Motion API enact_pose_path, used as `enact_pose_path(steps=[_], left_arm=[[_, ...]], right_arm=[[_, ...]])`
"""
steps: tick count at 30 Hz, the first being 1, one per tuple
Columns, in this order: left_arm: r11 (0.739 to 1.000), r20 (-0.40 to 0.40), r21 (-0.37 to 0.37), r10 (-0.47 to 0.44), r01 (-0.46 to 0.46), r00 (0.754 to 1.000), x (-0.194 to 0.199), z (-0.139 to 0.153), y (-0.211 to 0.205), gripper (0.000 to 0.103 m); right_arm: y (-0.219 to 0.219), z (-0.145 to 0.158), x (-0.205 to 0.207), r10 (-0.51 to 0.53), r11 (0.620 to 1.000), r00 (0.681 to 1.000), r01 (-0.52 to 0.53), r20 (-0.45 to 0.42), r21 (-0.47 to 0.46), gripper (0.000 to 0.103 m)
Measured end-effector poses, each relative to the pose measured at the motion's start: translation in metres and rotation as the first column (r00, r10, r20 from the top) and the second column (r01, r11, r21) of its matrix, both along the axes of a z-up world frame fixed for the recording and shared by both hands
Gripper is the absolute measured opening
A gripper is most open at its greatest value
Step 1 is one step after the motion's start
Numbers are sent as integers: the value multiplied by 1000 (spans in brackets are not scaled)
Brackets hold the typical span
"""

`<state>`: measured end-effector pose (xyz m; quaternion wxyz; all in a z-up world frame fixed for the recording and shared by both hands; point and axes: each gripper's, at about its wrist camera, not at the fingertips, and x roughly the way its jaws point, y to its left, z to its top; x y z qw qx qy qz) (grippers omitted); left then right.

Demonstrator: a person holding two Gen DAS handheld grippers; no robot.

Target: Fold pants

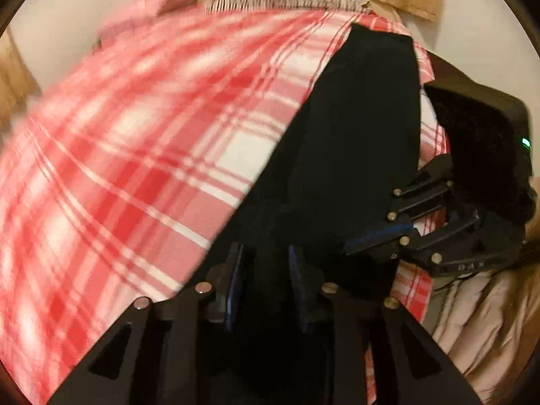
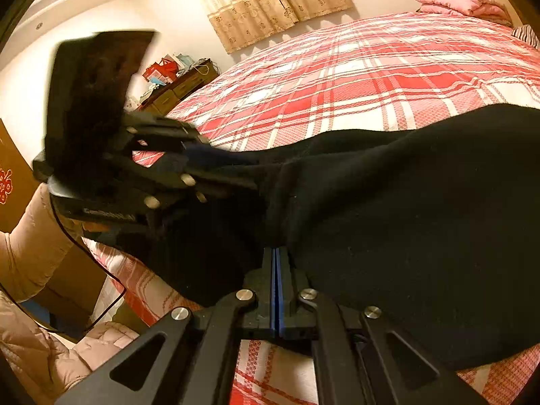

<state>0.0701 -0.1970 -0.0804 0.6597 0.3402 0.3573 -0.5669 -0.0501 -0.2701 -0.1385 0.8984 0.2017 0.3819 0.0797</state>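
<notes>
Two grippers are on the black pants (image 2: 388,222), one in each of my hands. My right gripper (image 2: 276,263) is clenched, its blue-lined pads pressed flat together with a fold of the dark cloth pinched between their tips. My left gripper (image 1: 266,280) has its fingers (image 1: 236,270) standing apart with black fabric bunched in the gap; the cloth there is so dark that I cannot tell whether the pads press on it.

From the right wrist view, my left gripper (image 2: 202,168) reaches into the pants from the left edge, just beside the seam that rises from my right fingertips. From the left wrist view, my right gripper (image 1: 381,246) meets the same garment on its right side.

Those pants lie spread over the bed (image 2: 354,77), on its red and white plaid cover, near the edge closest to me. A pink pillow (image 2: 462,0) sits at the far end of the bed, and beige curtains (image 2: 266,3) hang on the wall beyond it. My padded pink sleeve (image 2: 30,236) shows below the bed's near edge.
</notes>
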Motion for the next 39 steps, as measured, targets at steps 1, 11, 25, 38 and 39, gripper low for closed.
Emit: enact_pose_path(steps=[1,11,25,38,39], left_arm=[[1000,-9,-15,-8,8,1000,0,4,3,37],[999,-126,28,-25,29,992,4,-17,-2,33],[979,23,-84,190,-187,982,29,-8,0,15],[854,163,-246,502,-458,849,61,41,98,88],[852,141,-240,504,-465,852,57,37,101,88]], right_arm=[[-1,0,0,1,1000,1000,-1,1,2,1],[-2,0,0,0,1000,1000,0,1,13,1],[-26,13,-1,-112,993,994,112,-1,-27,2],[-22,34,-27,-18,996,1000,16,22,85,2],[-22,28,-28,-14,987,1000,10,23,161,2]])
